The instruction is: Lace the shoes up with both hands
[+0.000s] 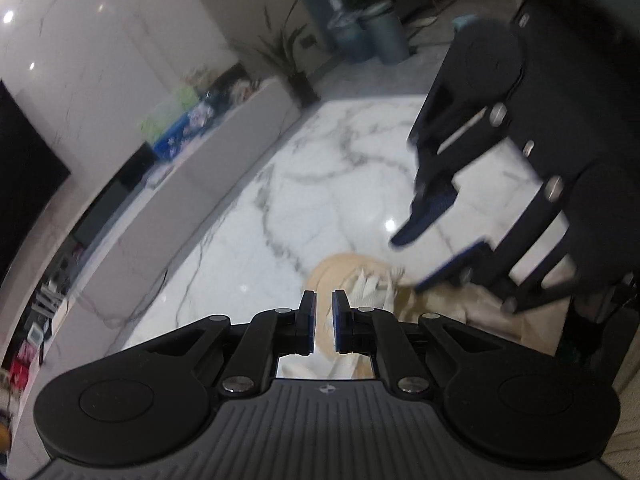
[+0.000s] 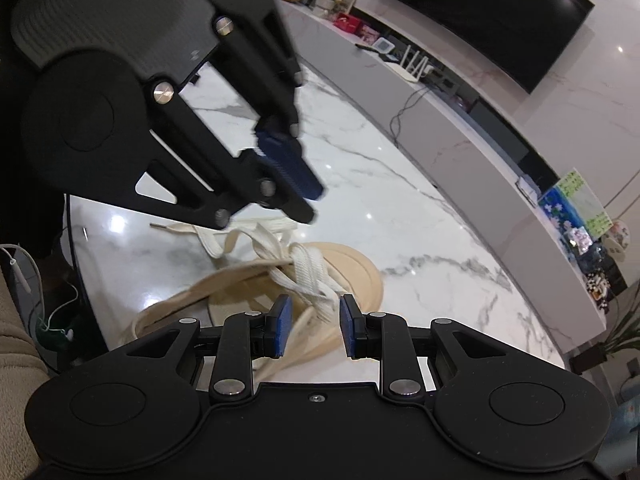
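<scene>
A beige canvas shoe point(image 2: 352, 272) with a wide white lace point(image 2: 312, 276) lies on the marble table point(image 2: 400, 208). Loose lace loops trail to the left, ending in an aglet point(image 2: 158, 225). My right gripper point(image 2: 312, 312) is open, its jaws on either side of the laced part of the shoe, holding nothing. My left gripper point(image 1: 324, 300) hovers above the shoe point(image 1: 360, 276) with its jaws a narrow gap apart and nothing between them. It also shows in the right wrist view point(image 2: 296, 196), above the lace. The right gripper point(image 1: 436, 256) shows open in the left wrist view.
A long grey-white console point(image 2: 460, 128) runs along the wall behind the table, with a TV point(image 2: 492, 12), a router, boxes and cables. A potted plant point(image 1: 288, 52) and bins point(image 1: 372, 32) stand beyond the table's far end. A sofa edge point(image 2: 16, 340) is at the near left.
</scene>
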### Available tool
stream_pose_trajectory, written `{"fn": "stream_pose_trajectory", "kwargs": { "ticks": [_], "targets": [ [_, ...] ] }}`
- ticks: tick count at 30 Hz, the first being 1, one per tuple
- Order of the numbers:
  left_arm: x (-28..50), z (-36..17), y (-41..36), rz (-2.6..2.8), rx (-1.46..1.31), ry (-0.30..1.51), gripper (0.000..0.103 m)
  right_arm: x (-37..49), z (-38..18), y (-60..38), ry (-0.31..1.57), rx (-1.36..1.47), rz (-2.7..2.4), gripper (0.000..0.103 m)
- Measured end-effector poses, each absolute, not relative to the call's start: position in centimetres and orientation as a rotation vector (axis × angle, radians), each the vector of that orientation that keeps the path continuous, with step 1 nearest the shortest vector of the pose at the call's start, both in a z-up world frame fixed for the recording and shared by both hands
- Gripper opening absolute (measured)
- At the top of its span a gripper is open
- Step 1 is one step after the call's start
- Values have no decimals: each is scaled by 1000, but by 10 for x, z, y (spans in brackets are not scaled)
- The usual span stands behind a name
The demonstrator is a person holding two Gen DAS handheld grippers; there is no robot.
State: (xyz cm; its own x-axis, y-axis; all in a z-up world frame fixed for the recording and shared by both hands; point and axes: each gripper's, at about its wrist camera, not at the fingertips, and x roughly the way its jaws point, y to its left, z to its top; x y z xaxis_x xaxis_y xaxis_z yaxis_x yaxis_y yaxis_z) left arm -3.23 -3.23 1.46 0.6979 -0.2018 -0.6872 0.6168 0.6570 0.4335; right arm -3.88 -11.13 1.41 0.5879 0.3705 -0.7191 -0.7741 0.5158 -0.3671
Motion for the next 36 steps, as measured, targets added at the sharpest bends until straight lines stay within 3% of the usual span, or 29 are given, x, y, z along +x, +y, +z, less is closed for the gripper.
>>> {"fn": "stream_pose_trajectory", "kwargs": {
  "ticks": [3,7,33,36],
  "targets": [
    [-27,12,-23,-462,664,695,9,-43,13,-112,619,-739,748,25],
    [-18,10,-15,-389,593,745,18,-44,12,-111,621,-740,762,26],
    [-7,-48,-9,-478,794,870,19,-27,6,-109,648,-756,794,27],
    [-4,-57,-14,-489,849,845,28,-22,4,-108,656,-755,800,27]
  ]
}}
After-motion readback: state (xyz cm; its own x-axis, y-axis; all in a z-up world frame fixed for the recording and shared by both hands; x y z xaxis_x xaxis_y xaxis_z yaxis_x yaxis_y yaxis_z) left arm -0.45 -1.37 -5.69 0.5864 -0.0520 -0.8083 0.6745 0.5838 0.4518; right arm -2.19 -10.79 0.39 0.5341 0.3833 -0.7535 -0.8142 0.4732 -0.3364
